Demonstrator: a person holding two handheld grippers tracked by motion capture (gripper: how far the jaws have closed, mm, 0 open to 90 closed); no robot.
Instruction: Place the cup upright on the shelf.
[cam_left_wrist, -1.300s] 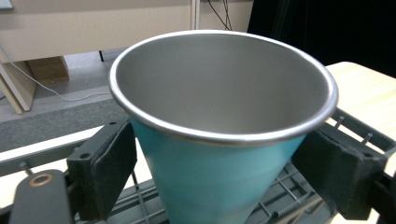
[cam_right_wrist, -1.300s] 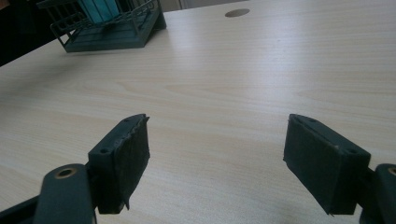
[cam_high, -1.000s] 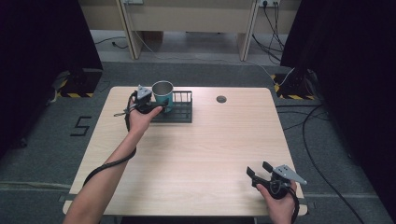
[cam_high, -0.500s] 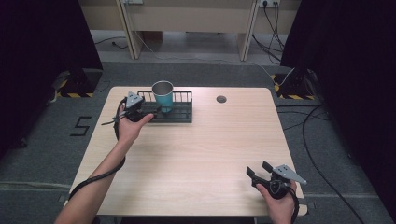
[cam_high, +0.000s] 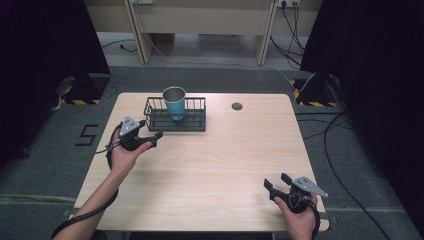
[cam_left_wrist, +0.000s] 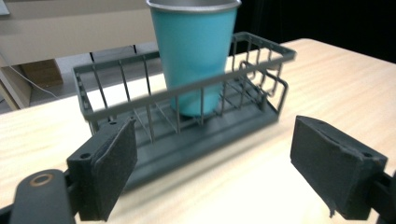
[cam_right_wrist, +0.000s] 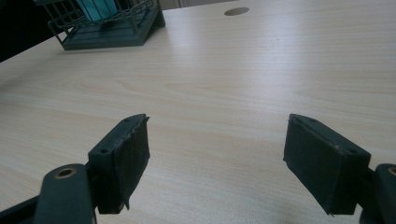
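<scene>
Where half a second ago the left gripper (cam_high: 152, 137) sat against the dark grey wire basket (cam_high: 196, 122), the high view now has it drawn back toward the light wooden table's (cam_high: 220, 160) left edge, jaws wide and empty. The teal metal-rimmed cup (cam_high: 174, 102) stands upright in the basket near the far edge. The right gripper (cam_high: 274, 184) hovers wide open at the near right corner, unmoved. Grey carpet and cables surround the table.

From the left gripper view, basket (cam_left_wrist: 187, 135) and cup (cam_left_wrist: 196, 51) stand just ahead.

From the right gripper view, bare tabletop (cam_right_wrist: 224, 88) lies between spread jaws.

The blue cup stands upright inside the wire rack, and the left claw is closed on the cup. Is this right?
Not quite. The blue cup stands upright inside the wire rack, but the left claw is open and apart from the cup, as the left gripper view shows.
</scene>
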